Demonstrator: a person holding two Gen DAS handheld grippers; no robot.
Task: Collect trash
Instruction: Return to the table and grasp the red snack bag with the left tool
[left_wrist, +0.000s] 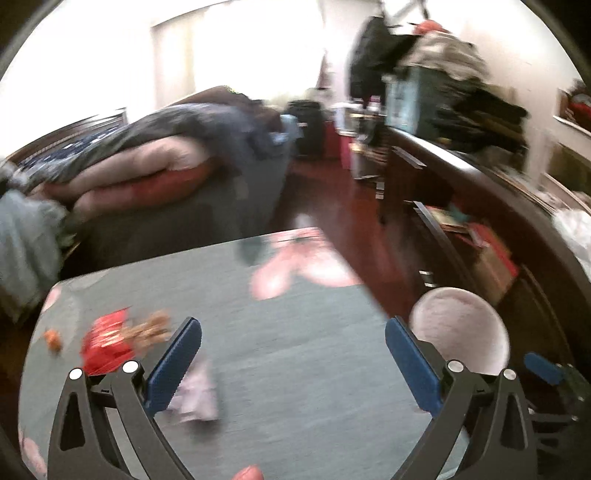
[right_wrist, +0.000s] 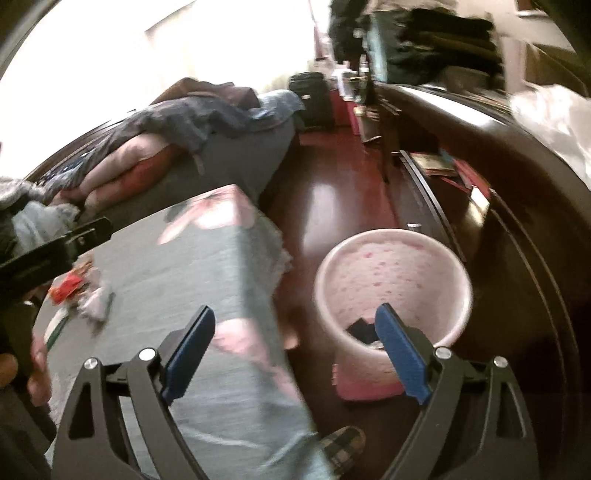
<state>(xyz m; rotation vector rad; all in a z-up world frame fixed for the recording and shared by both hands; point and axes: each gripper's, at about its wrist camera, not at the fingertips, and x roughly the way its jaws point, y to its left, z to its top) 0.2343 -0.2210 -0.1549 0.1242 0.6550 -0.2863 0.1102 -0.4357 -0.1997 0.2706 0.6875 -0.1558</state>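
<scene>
both the left gripper (left_wrist: 293, 330) and right gripper (right_wrist: 295, 319) are hanging wide open and empty, red wrapper (left_wrist: 105, 341), possibly a snack packet, lying lower left, pink bin (right_wrist: 393, 284) sitting lower right.

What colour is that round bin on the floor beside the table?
The bin is pale pink, with small darker pink spots inside. The right wrist view shows it best.

1. A lived-in home bedroom: rumpled bedding (left_wrist: 155, 162) heaped on a bed.
2. Dark wood dresser (right_wrist: 480, 155) piled with clothes (left_wrist: 469, 96).
3. Cloth-covered table (left_wrist: 295, 332), pink bin (right_wrist: 391, 280) on the glossy wood floor (right_wrist: 332, 192).
</scene>
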